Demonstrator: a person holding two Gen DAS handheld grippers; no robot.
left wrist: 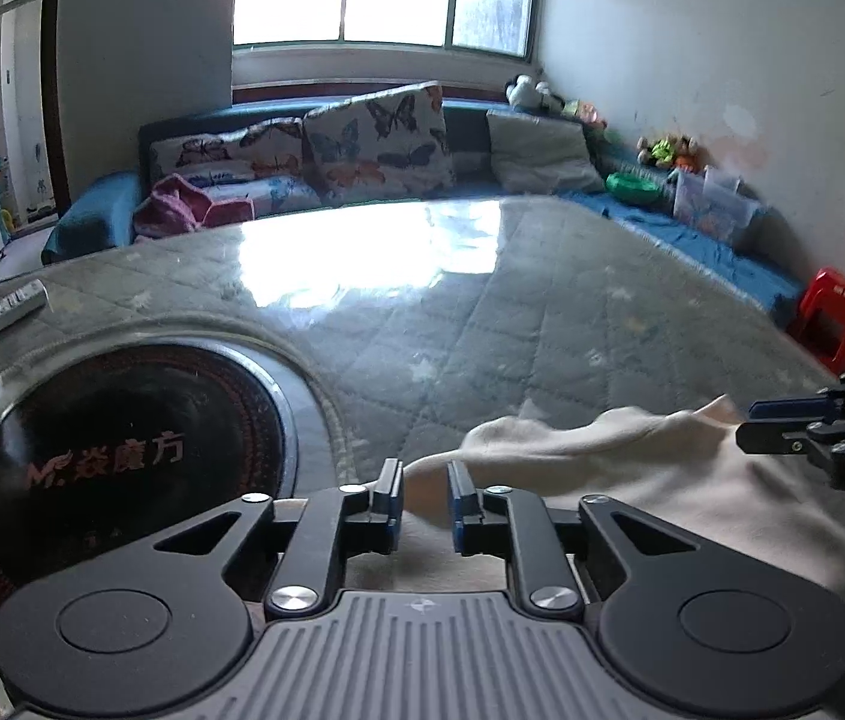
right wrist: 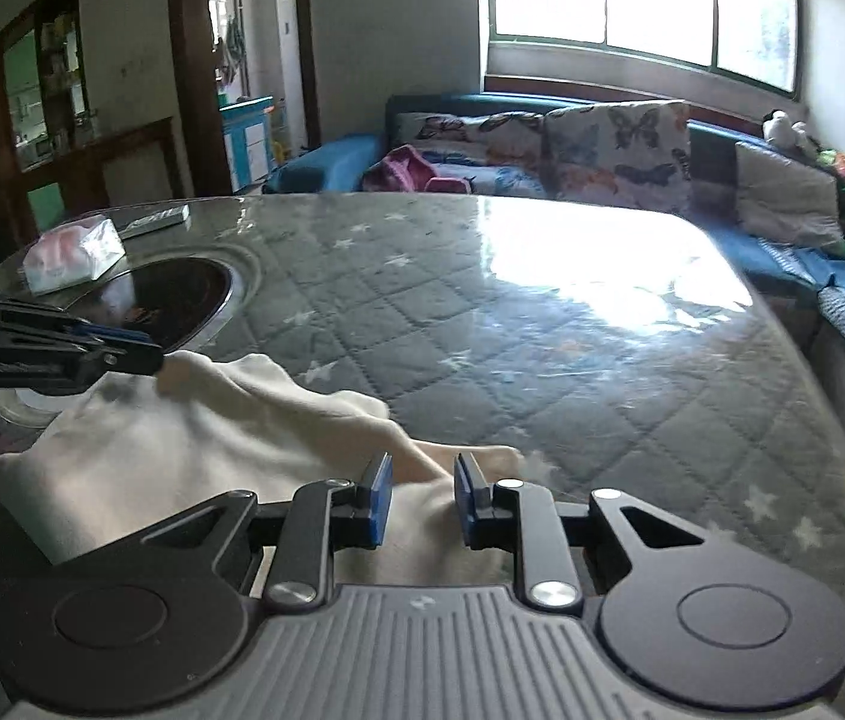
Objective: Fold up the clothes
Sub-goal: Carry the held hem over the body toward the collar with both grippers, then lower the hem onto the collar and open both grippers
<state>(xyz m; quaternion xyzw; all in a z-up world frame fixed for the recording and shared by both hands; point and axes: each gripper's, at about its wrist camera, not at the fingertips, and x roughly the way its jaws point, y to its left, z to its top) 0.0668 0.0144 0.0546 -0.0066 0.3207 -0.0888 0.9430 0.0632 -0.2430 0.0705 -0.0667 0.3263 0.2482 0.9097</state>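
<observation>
A cream garment (left wrist: 632,468) lies bunched on the near part of the quilted, glass-topped table (left wrist: 482,312). My left gripper (left wrist: 425,480) stands over the garment's left end with a fold of cloth filling the narrow gap between its blue pads. In the right wrist view this left gripper (right wrist: 152,354) has a raised corner of the garment (right wrist: 182,450) at its tip. My right gripper (right wrist: 422,480) has the garment's right end pinched between its pads. From the left wrist view the right gripper (left wrist: 746,426) shows at the far right, with a lifted corner at its tip.
A round black induction cooker (left wrist: 122,450) is set into the table left of the garment. A tissue pack (right wrist: 71,255) and a remote (right wrist: 155,219) lie beyond it. A sofa with butterfly cushions (left wrist: 374,138) stands behind the table, a red stool (left wrist: 833,318) at right.
</observation>
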